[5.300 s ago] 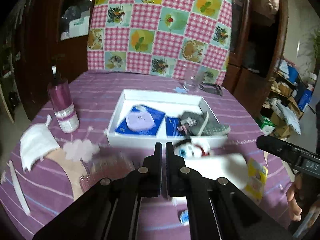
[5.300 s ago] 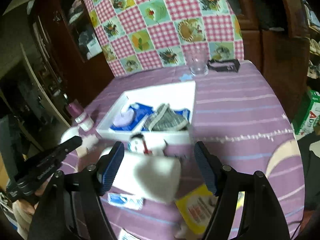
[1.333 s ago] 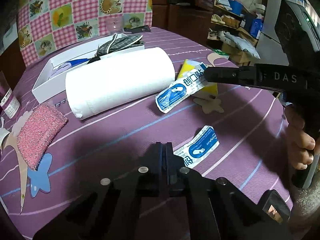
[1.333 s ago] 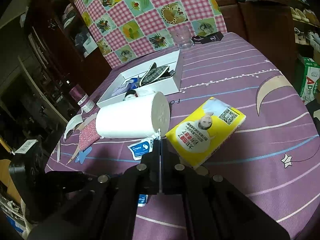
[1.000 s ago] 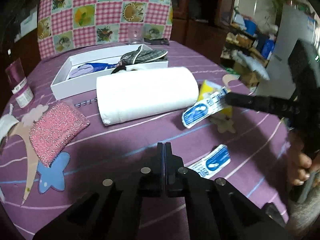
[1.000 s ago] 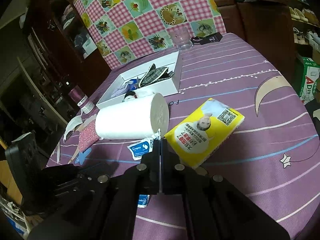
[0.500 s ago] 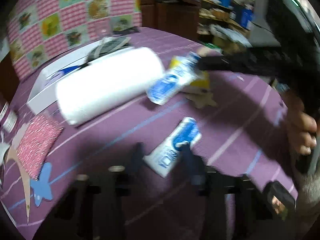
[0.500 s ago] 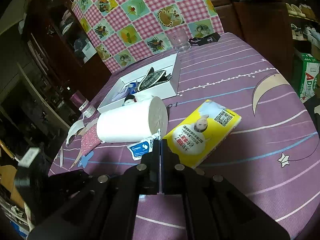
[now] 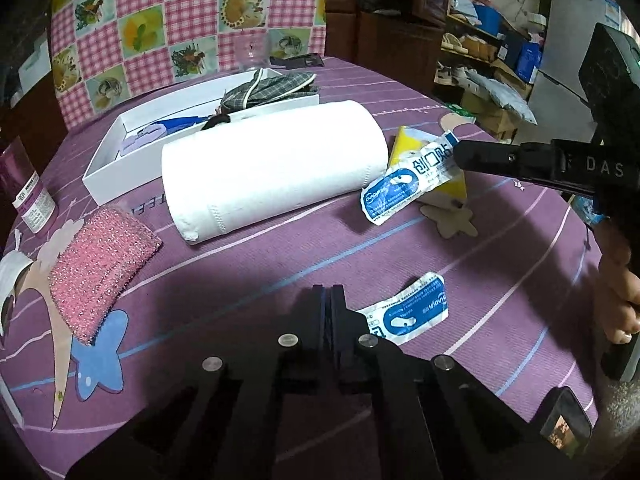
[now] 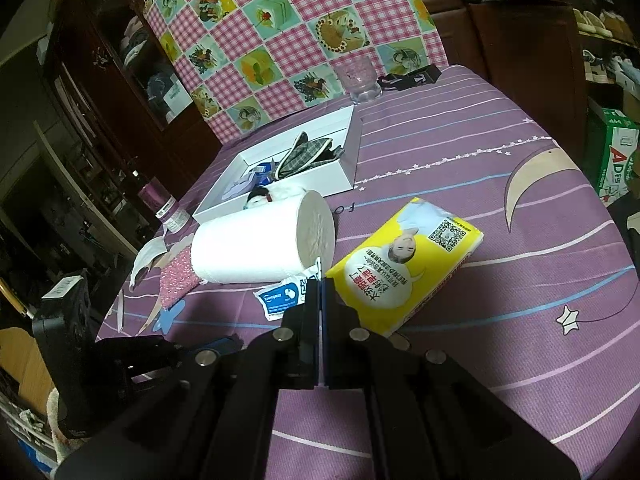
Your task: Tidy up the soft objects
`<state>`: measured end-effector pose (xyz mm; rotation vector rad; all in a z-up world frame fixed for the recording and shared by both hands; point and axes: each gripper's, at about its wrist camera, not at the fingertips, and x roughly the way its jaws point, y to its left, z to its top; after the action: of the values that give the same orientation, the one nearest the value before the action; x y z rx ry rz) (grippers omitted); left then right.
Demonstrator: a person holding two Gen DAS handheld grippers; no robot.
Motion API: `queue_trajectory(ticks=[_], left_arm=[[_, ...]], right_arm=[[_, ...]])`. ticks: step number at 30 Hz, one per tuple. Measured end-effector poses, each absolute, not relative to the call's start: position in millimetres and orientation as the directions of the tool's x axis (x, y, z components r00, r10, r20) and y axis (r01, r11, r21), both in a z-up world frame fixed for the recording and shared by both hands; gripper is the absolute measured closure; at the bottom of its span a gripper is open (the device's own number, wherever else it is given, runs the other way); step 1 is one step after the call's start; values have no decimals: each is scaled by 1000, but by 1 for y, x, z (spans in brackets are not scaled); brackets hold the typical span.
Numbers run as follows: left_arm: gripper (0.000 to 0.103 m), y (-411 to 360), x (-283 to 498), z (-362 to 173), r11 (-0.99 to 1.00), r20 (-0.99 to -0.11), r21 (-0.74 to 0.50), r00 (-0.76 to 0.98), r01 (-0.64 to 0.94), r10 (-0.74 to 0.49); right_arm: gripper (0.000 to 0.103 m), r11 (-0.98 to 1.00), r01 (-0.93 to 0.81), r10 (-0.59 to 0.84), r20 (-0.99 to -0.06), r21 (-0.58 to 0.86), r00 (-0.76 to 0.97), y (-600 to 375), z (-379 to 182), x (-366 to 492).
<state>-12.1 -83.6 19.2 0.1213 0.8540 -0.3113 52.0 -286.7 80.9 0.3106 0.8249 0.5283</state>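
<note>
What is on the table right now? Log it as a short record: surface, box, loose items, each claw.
surface: purple striped tablecloth
box: white tray holding a plaid pouch
loose items: white paper roll lying on its side; yellow tissue pack; pink sponge; blue sachet flat on the cloth
right claw: shut on a second blue sachet
left claw: shut, beside the flat sachet

Both tongs, left [image 9: 329, 294] and right [image 10: 320, 285], closed.
</note>
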Motion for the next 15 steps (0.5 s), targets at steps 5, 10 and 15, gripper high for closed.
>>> queue_trajectory(ticks=[5,10,15], left_arm=[[102,-81,-13,20,952,-752,-23,623,305,-217],[102,-76,-14,25,958,-730,-40,646,285,-223],[103,-72,-13,26,963,-721,-49,657,266,-218]], right_arm=[[101,828,-324,558,-612,458,561,-287,81,52],[101,827,-325,559,-611,458,561,-286,81,52],[101,827,-336,559,-608,450,563,-283,83,51]])
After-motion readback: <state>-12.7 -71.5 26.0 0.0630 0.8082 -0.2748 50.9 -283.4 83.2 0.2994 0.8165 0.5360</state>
